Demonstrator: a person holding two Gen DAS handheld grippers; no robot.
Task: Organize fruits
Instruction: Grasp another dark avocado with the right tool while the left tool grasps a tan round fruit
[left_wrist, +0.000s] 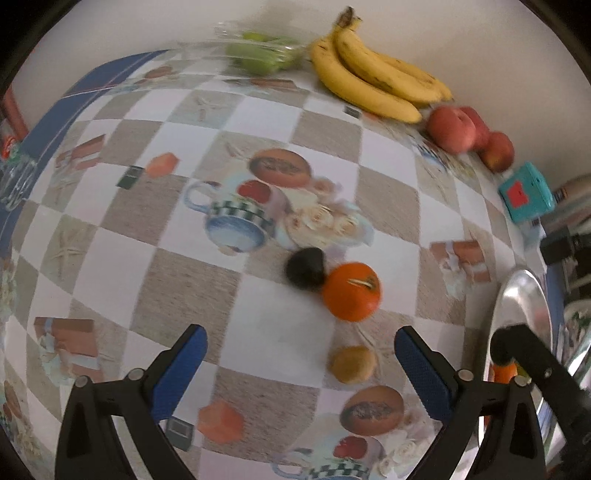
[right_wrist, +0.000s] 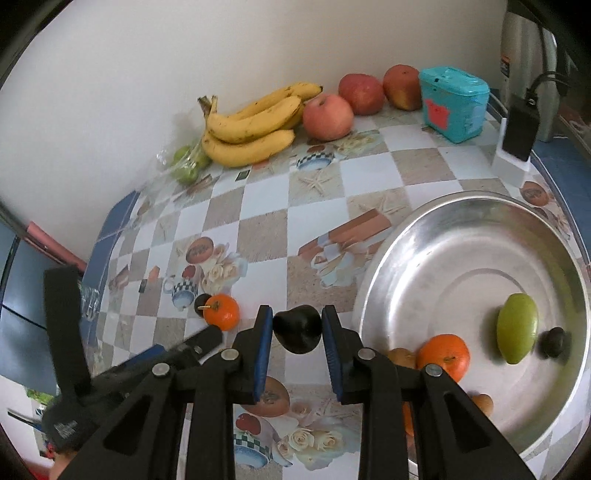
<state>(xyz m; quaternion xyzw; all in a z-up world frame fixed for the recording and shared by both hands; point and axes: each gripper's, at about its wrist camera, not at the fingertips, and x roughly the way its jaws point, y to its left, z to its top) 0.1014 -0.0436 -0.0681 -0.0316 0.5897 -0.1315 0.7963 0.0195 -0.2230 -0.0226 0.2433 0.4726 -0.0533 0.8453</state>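
We had the right claw (right_wrist: 297, 332) clenched on a dark plum (right_wrist: 296, 328), lifted off the surface beside the bowl (right_wrist: 388, 258). It looked light, smooth, prob. soft, so a gentle grip across the widest part suited it. Left claw (left_wrist: 299, 360) stood released, w/ nothing betw. its pads.

A home kitchen: patterned oilcloth table (right_wrist: 258, 236) by a wall, bananas (right_wrist: 255, 125), apples (right_wrist: 327, 116), a steel basin (right_wrist: 476, 240)

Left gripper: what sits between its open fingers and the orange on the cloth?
In the left wrist view, a small brown fruit lies between the left gripper and the orange, toward the right finger; otherwise bare tablecloth.
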